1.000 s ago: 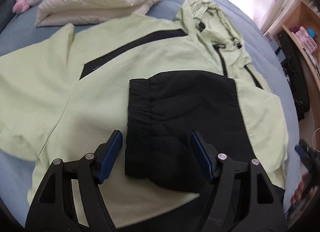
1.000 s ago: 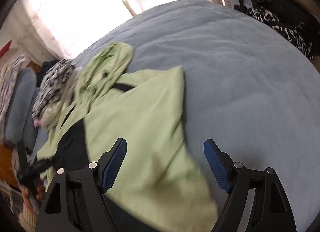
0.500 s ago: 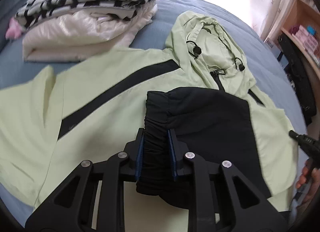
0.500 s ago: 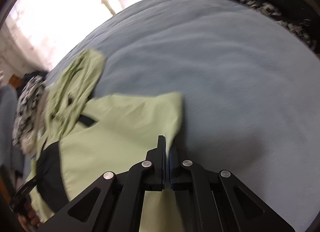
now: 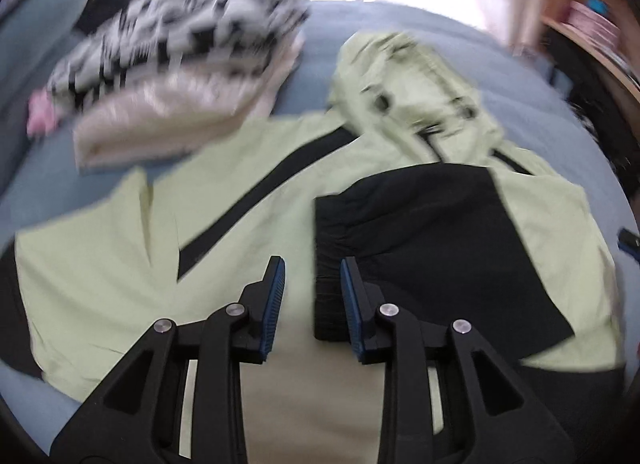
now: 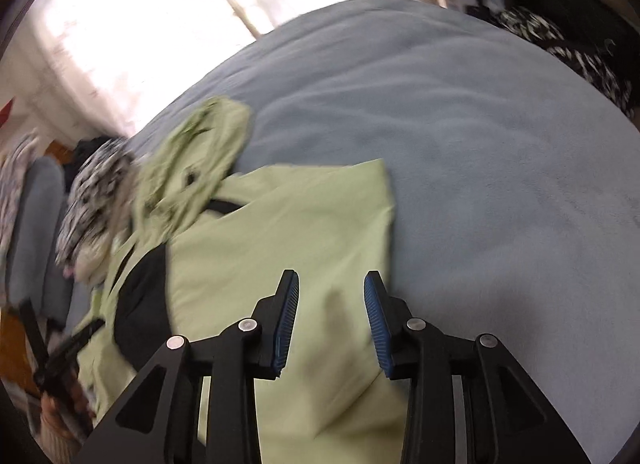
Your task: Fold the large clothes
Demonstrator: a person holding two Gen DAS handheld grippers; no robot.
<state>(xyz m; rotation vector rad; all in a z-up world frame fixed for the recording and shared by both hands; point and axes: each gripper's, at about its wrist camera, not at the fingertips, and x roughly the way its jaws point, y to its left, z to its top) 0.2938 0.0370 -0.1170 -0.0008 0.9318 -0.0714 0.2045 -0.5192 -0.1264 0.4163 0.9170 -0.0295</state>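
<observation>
Pale green hooded jacket spread flat on blue-grey bed cover, hood toward the window end. Black sleeve folded across the jacket's chest, its gathered cuff nearest the left gripper. Black diagonal stripe on the jacket's front, just beyond the left gripper's near finger.

Left gripper above the jacket's lower front, jaws just opened a little and standing apart; cuff edge lying in the gap close to the far-side pad, no pad seen pressing on it, though blur makes contact hard to judge. Nothing clamped.

Right gripper over the jacket's other side, near its folded green edge beside the bare bed cover. Jaws likewise just parted, green cloth beneath and between them, not pinched.

Folded stack of black-and-white patterned and cream clothes beyond the jacket's shoulder, near the hood, touching the jacket's upper edge. Pink item beside that stack, too blurred to identify. Wooden shelving past the hood's far side.
</observation>
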